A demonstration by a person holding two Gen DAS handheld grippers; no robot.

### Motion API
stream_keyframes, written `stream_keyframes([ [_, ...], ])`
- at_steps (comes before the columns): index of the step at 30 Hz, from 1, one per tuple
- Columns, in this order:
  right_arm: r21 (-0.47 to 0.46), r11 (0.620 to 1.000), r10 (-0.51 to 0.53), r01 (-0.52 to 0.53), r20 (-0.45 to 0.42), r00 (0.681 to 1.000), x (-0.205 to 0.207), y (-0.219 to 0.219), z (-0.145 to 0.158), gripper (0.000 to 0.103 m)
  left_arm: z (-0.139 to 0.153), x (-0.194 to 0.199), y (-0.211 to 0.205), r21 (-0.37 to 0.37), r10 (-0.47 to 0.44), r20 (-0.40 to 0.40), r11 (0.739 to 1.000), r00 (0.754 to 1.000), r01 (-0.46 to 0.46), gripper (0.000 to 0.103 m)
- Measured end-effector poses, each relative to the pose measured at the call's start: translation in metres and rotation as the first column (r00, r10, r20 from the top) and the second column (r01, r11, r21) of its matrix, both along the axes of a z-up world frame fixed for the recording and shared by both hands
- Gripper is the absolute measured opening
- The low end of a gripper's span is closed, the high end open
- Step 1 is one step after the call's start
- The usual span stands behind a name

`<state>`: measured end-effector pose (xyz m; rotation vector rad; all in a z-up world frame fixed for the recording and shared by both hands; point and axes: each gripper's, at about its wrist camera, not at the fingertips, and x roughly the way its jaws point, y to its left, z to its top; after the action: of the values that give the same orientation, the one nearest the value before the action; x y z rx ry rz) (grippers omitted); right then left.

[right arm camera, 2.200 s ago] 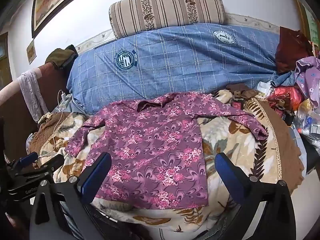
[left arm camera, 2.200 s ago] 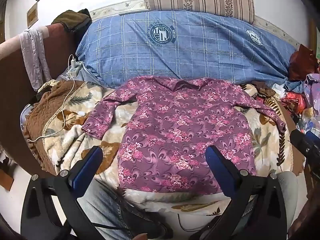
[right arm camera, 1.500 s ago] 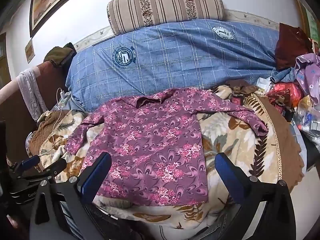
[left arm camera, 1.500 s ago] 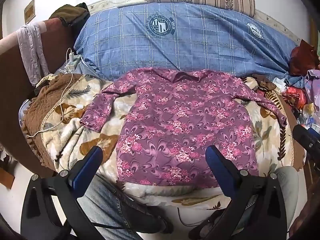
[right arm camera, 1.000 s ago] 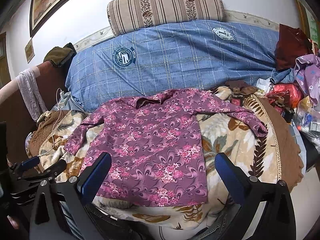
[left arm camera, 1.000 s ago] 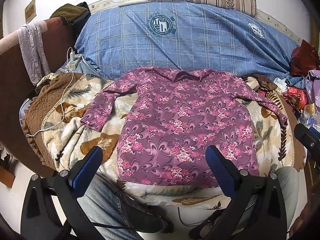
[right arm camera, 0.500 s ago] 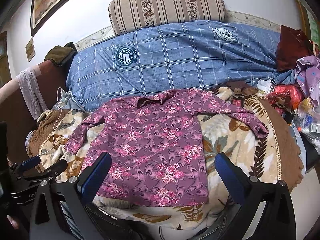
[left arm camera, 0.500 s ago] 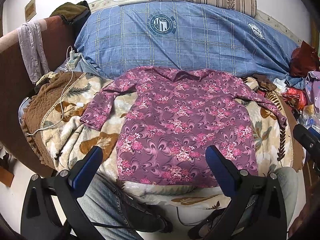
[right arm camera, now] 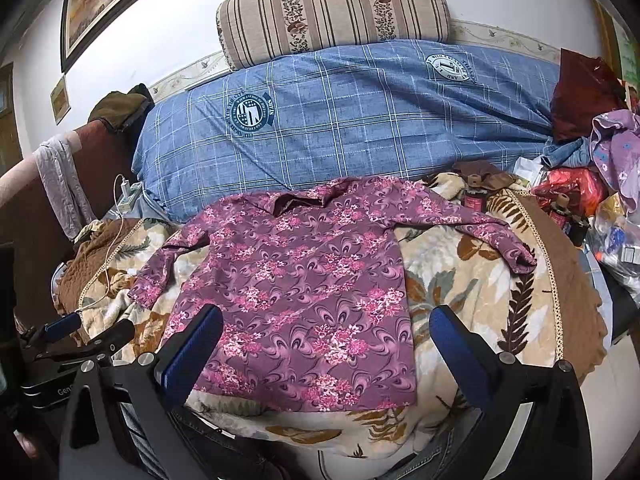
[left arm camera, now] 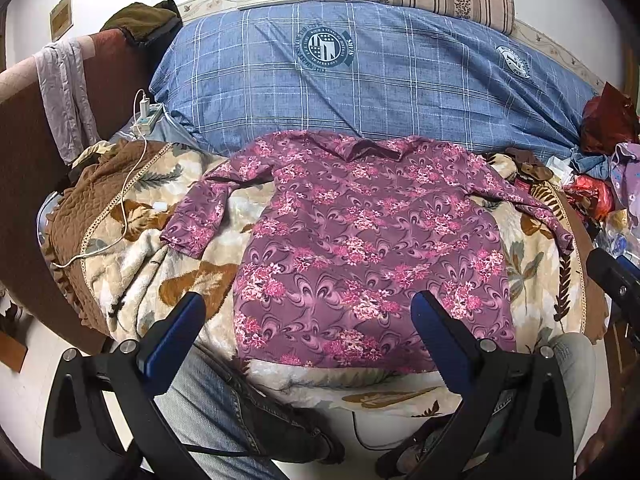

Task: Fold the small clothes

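A purple floral long-sleeved top (left arm camera: 360, 248) (right arm camera: 304, 276) lies spread flat, face up, on a beige leaf-print blanket (left arm camera: 136, 264) (right arm camera: 460, 280). Its collar points away from me and both sleeves stretch out to the sides. My left gripper (left arm camera: 306, 312) hovers open above the top's hem, nothing between its blue pads. My right gripper (right arm camera: 326, 324) is also open and empty, held over the hem's lower part. The left gripper's fingers (right arm camera: 80, 332) show at the left edge of the right wrist view. The right gripper's finger (left arm camera: 612, 276) shows at the right edge of the left wrist view.
A blue plaid duvet (left arm camera: 360, 76) and a striped cushion (right arm camera: 332, 12) lie behind the top. A white charger cable (left arm camera: 120, 200) crosses the brown quilt on the left. Bags and loose clothes (right arm camera: 600, 184) pile up at the right. A person's jeans-clad legs (left arm camera: 224, 408) are below the blanket edge.
Both grippers stay open and drift only slightly; the view shifted a little upward earlier. The top lies as before.
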<state>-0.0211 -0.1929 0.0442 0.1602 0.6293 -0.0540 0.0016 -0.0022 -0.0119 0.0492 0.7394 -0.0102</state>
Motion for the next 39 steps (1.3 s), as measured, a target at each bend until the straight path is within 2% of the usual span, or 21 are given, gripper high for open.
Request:
stream_keyframes([
  [12,0.002,1.0,-0.002,0.002,-0.01,1.0,0.001,-0.002,-0.004,0.103,-0.005,0.0,-0.005,0.002,-0.012,-0.012,1.0,1.0,0.012,0.103],
  [23,0.014,1.0,-0.013,0.013,-0.035,0.999,0.017,-0.01,-0.014,0.103,-0.012,0.021,-0.014,-0.001,-0.031,-0.049,1.0,0.998,0.031,0.103],
  [31,0.06,0.998,0.0,0.004,-0.067,0.998,0.048,-0.032,-0.028,0.103,-0.019,0.062,-0.03,-0.016,-0.064,-0.078,0.998,0.995,0.063,0.103],
  [35,0.108,0.994,-0.005,0.015,-0.089,0.996,0.077,-0.064,-0.037,0.102,-0.024,0.091,-0.046,-0.03,-0.092,-0.092,0.996,0.992,0.089,0.103],
  [39,0.111,0.991,-0.07,0.079,-0.088,0.994,0.096,-0.1,-0.046,0.101,-0.033,0.12,-0.07,-0.057,-0.134,-0.11,0.99,0.985,0.128,0.103],
])
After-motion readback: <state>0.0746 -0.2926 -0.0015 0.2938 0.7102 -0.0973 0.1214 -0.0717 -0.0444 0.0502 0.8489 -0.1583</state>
